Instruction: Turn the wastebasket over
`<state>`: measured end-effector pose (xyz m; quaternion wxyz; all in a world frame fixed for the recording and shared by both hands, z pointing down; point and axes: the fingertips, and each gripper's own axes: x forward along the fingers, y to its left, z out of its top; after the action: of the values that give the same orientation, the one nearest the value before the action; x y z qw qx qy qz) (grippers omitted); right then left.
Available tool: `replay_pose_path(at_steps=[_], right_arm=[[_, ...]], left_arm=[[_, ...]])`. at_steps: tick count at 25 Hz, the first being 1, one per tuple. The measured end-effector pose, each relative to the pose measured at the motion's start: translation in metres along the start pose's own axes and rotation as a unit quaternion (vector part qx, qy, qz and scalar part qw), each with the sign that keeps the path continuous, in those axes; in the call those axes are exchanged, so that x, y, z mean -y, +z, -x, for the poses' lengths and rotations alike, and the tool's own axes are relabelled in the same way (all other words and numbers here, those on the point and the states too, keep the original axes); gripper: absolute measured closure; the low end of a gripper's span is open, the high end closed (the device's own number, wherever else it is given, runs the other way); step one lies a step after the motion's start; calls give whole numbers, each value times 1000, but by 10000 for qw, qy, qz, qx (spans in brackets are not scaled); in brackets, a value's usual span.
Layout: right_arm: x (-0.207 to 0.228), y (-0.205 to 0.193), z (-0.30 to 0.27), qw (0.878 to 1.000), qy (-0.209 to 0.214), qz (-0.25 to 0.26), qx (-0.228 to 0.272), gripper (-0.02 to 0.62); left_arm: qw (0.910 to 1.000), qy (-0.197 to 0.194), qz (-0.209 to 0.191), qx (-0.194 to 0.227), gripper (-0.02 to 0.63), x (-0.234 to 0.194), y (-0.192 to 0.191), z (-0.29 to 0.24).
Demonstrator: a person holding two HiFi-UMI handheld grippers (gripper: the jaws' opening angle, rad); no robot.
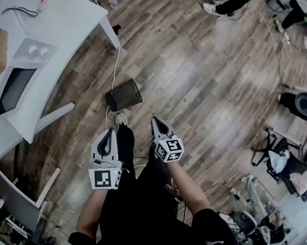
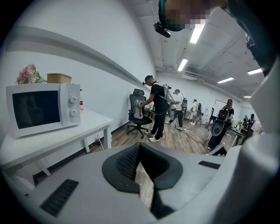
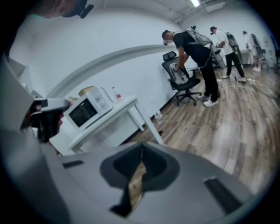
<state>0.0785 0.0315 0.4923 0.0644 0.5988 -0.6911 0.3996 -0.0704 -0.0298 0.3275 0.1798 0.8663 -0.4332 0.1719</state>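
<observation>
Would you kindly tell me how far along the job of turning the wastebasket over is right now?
Done: nothing visible yet. The wastebasket appears to lie on its side on the wood floor near the white table, with nothing touching it. In hand: nothing. The left gripper and right gripper are both shut and empty, short of it. Left: reaching it, gripping it and turning it over.
</observation>
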Motion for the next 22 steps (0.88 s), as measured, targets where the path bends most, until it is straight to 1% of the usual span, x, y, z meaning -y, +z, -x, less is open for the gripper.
replay_pose_path(at_steps=[4, 7, 13, 18, 22], right_arm=[[13, -20, -33, 9998, 12, 104, -157, 563], [23, -40, -54, 9993, 32, 165, -321, 563], [50, -95, -99, 9975, 37, 244, -659, 563], [75, -144, -133, 9944, -83, 71, -1048, 561], [87, -179, -160, 9922, -62, 24, -1241, 561]], left_arm=[[10000, 48, 82, -23, 572, -13, -16, -20], [9997, 107, 171, -109, 572, -19, -36, -30], [9991, 163, 330, -222, 572, -30, -73, -53], [9990, 209, 356, -180, 574, -45, -94, -68], [9985, 265, 422, -216, 572, -57, -114, -80]])
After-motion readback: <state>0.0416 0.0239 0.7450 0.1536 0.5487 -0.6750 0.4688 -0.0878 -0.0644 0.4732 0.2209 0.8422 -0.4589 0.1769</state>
